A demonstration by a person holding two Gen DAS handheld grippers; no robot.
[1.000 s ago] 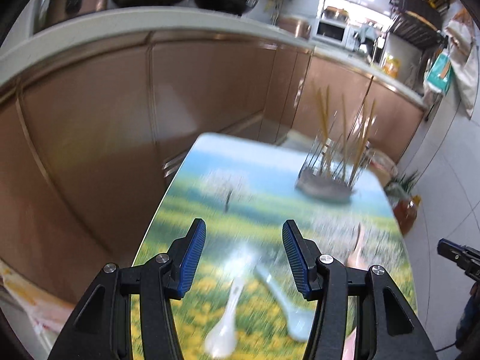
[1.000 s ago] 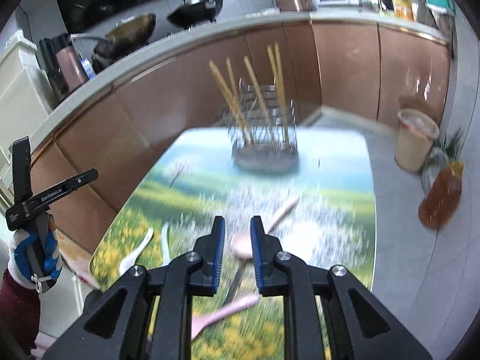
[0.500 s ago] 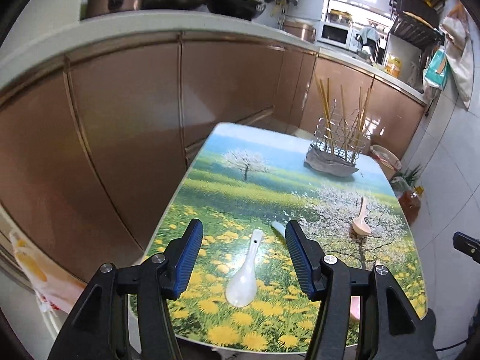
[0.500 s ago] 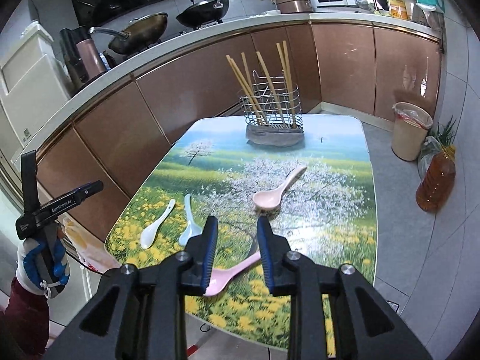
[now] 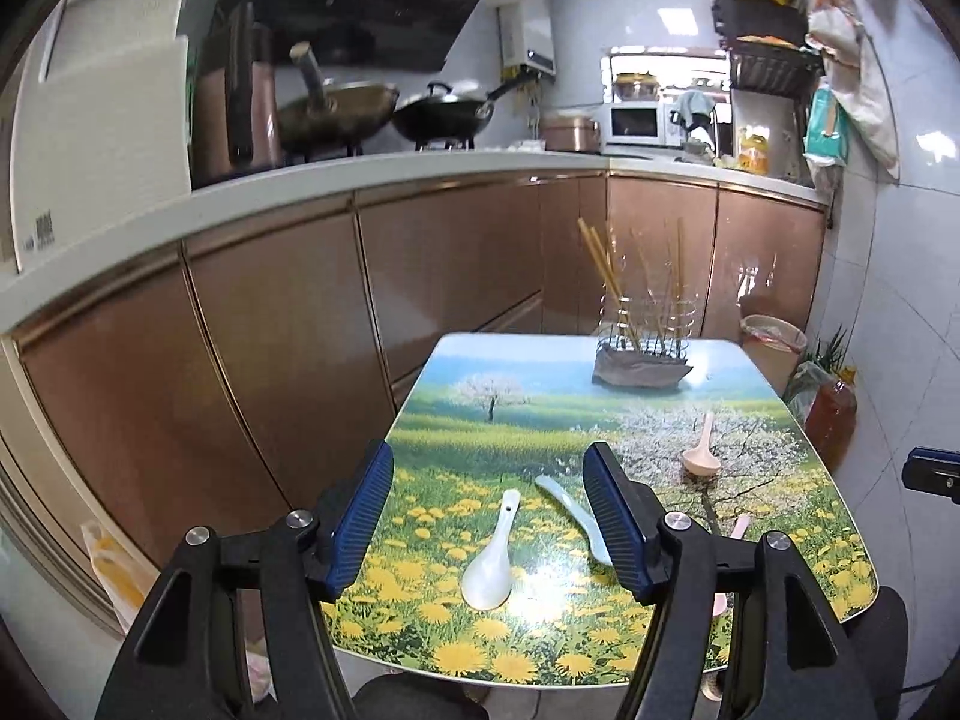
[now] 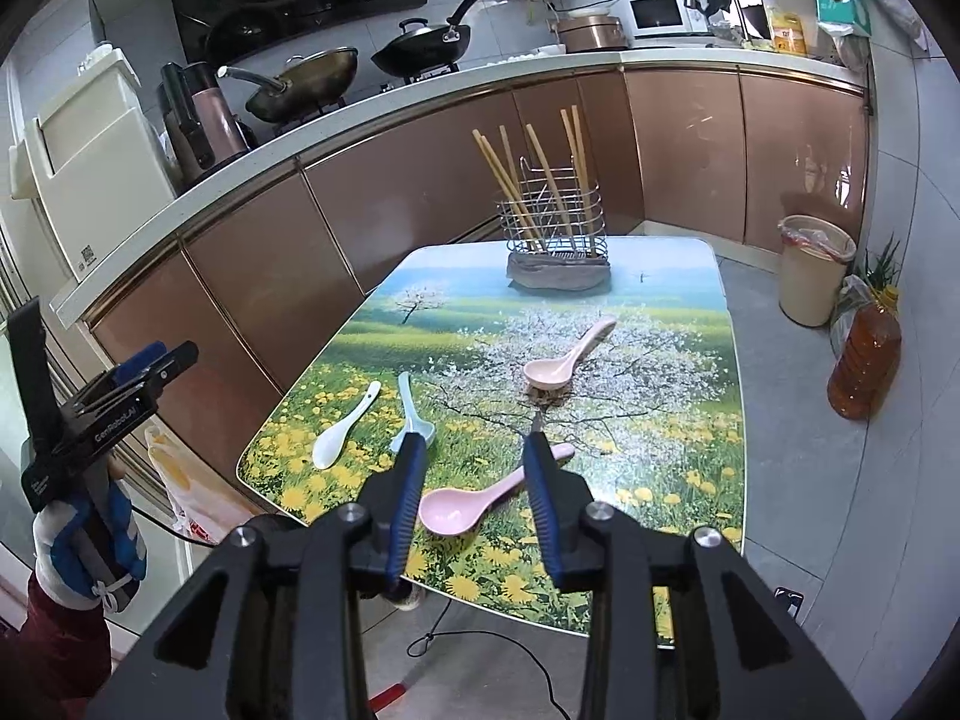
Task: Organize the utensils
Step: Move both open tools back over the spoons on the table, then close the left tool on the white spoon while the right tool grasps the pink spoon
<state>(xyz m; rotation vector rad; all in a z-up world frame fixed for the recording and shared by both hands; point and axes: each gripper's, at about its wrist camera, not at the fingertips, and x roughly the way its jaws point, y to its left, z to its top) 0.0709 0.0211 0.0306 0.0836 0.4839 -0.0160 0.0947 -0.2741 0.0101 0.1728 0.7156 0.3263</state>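
Right wrist: we see right gripper [image 6: 474, 468] opening, empty, above pink spoon [image 6: 474, 504]; left gripper [image 5: 489, 519] opening, empty; spoon looks light, slick, stiff; pinch handle.

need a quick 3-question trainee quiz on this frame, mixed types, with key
1. How many spoons lie on the table?
2. True or false: the wire holder already has a spoon in it.
3. Which spoon shows between the fingers of the right gripper? A) white B) light blue C) near pink

Key:
1. Four: white spoon, light blue spoon, near pink spoon, far pink spoon.
2. False: only chopsticks stand in it.
3. C. The jaws are opening and are not touching it.
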